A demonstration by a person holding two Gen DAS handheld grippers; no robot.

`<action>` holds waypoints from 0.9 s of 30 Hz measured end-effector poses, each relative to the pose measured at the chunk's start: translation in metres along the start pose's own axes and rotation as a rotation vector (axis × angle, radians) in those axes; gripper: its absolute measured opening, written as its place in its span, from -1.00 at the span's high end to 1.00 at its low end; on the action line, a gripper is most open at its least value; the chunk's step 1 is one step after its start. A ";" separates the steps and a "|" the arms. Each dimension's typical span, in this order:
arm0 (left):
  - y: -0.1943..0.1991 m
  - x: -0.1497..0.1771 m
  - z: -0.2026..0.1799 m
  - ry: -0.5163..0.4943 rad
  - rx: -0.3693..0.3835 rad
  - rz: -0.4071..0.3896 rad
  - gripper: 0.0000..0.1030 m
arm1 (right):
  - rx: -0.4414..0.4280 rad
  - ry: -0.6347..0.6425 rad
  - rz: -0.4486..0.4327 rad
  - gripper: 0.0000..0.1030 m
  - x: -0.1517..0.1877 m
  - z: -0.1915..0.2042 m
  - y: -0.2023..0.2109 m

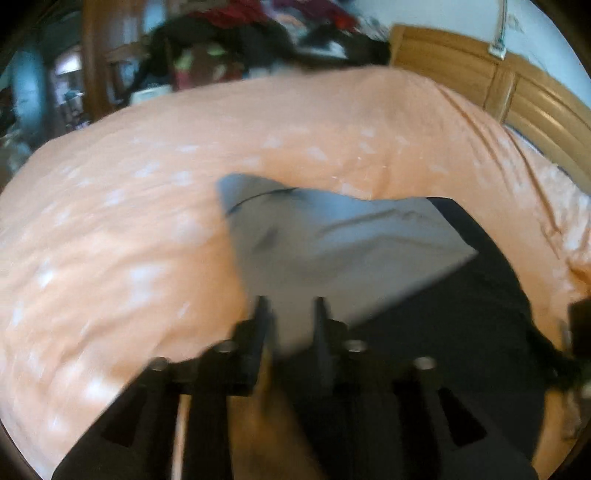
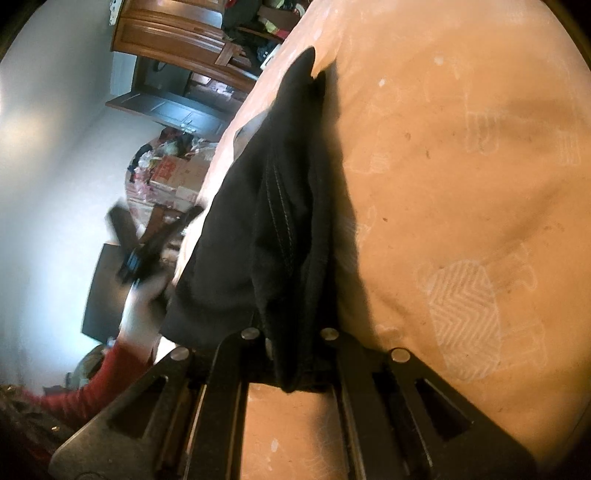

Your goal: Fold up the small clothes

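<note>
A small black garment lies on the peach bedcover. One corner is lifted and shows its grey inner side. My left gripper is shut on that grey corner, with the cloth running between its two fingers. The view is blurred by motion. In the right wrist view the black garment hangs in a bunched ridge with pale stitching. My right gripper is shut on its near edge, and the cloth hides the fingertips. The left gripper shows blurred at the far left, held by a hand with a red sleeve.
The bedcover carries pale printed patches. A wooden headboard stands at the back right and a heap of dark and red clothes lies beyond the bed. Boxes and clutter sit on the floor beside a wooden cabinet.
</note>
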State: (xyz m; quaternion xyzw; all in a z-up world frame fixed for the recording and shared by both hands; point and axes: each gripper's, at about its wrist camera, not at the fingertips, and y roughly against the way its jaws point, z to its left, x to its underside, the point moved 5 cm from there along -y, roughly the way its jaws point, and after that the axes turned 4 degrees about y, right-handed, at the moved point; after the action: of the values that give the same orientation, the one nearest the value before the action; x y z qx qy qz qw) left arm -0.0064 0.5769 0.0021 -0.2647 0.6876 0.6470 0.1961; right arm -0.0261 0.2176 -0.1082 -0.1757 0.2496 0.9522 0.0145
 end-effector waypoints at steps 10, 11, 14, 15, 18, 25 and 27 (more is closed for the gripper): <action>0.075 0.139 0.020 0.113 -0.122 0.109 -0.13 | 0.592 0.462 -0.102 -0.99 0.035 0.118 0.021; 0.075 0.144 0.021 0.113 -0.134 0.106 -0.16 | 0.636 0.529 -0.081 -0.99 0.044 0.127 0.014; 0.075 0.151 0.015 0.108 -0.186 0.120 -0.29 | 0.738 0.628 0.025 -0.99 0.067 0.126 -0.012; 0.073 0.151 0.015 0.122 -0.192 0.128 -0.36 | 0.750 0.620 0.063 -0.99 0.073 0.118 -0.020; 0.063 0.148 0.023 0.178 -0.231 0.153 -0.86 | 0.764 0.530 0.156 -1.00 0.079 0.087 -0.036; 0.049 0.144 0.038 0.227 -0.227 0.117 -1.00 | 0.691 0.510 0.083 -1.00 0.073 0.079 -0.028; 0.050 0.147 0.043 0.248 -0.192 0.081 -1.00 | 0.731 0.527 0.097 -1.00 0.071 0.081 -0.031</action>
State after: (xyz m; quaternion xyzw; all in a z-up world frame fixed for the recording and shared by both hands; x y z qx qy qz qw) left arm -0.1558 0.6044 -0.0519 -0.3319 0.6516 0.6797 0.0572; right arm -0.1157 0.2793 -0.0807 -0.3833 0.5727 0.7239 -0.0331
